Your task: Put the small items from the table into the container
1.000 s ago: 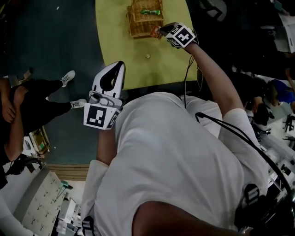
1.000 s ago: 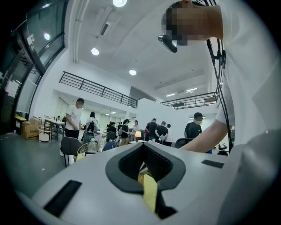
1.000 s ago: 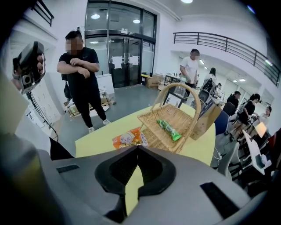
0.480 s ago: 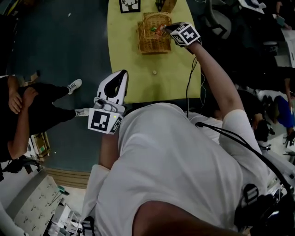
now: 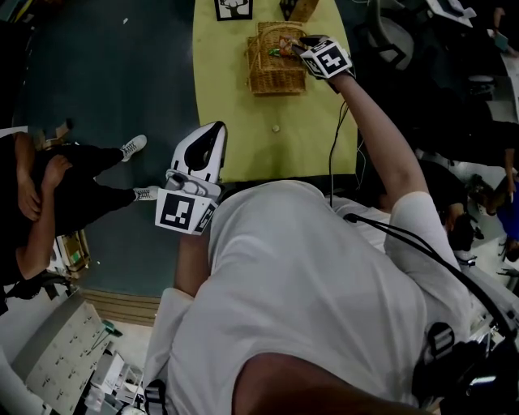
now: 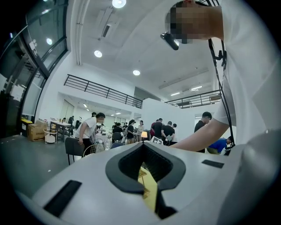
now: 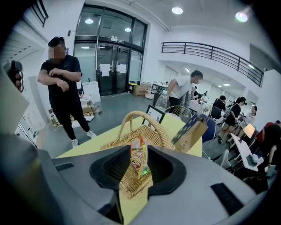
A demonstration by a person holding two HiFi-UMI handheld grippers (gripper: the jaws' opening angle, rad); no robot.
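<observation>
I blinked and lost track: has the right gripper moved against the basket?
Yes. The right gripper has gone from the basket's near corner farther along its right rim; its jaws are opening with a packet between them.

Counted one wicker basket, upper middle of head view. One snack packet was there. One small round item lay loose on one yellow table. One paper bag, one framed card at top edge.
</observation>
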